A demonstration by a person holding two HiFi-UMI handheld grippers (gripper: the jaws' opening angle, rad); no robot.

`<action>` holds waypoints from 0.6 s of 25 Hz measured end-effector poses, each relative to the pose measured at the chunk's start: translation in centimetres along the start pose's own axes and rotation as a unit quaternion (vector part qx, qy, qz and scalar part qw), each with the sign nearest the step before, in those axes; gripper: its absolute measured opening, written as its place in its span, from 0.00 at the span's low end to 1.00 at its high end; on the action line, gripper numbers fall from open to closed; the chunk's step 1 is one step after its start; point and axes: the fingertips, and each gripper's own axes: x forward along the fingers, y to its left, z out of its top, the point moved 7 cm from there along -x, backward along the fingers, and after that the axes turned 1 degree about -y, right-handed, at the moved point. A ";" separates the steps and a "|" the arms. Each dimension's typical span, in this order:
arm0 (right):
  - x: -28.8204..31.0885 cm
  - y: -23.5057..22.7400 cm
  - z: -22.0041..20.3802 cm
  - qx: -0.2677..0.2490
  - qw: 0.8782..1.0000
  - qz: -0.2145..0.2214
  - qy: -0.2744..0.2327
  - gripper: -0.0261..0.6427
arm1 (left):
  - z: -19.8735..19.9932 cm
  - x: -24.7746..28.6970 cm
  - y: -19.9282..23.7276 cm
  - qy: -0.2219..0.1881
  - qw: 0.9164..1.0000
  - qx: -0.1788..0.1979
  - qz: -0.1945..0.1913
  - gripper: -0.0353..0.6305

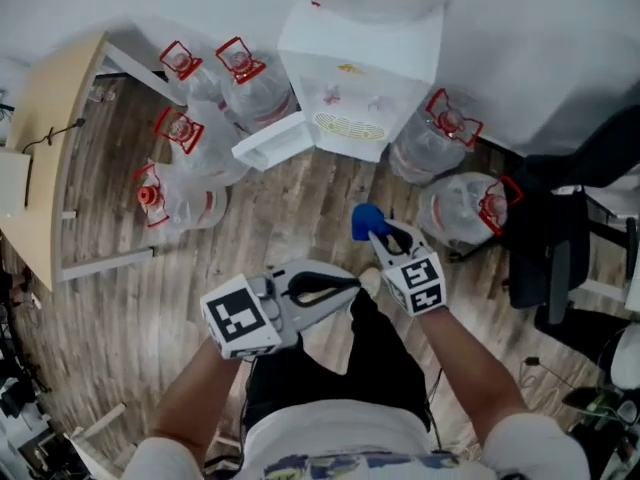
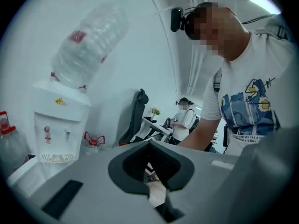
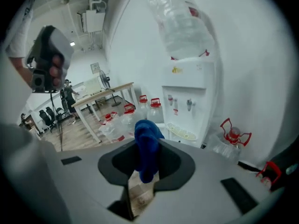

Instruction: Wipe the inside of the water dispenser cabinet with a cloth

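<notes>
While both forearms reached forward over the wooden floor, the right gripper (image 1: 380, 238) pointed at the white water dispenser (image 1: 360, 78), clamped on a bunched blue cloth (image 3: 147, 143) well short of it; the left gripper (image 1: 350, 287) lay sideways, jaws together, empty.

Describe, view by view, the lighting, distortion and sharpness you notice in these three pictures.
Head view: even, diffuse light, slightly soft; the water dispenser is foreshortened from above. Left gripper view: fisheye with black corners, leaning the inverted bottle sideways. Right gripper view: same fisheye vignette; the blue cloth looks fairly sharp close to the lens.
</notes>
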 end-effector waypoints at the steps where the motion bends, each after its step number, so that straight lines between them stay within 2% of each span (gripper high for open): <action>1: -1.4 0.5 0.8 -0.009 1.000 0.001 -0.003 0.16 | 0.8 -0.6 -1.0 0.002 1.000 0.005 0.001 0.06; 4: -5.2 2.9 2.6 -0.018 1.000 -0.003 -0.013 0.16 | 1.8 -3.2 -4.1 0.013 0.999 0.027 -0.012 0.06; 8: -9.3 8.2 4.3 0.017 0.999 -0.017 -0.043 0.16 | 1.8 -7.7 -8.0 0.030 0.998 0.046 -0.027 0.06; 15: -14.3 21.1 5.1 0.044 0.996 -0.038 -0.063 0.16 | 0.9 -18.0 -14.3 0.039 0.997 0.053 -0.034 0.06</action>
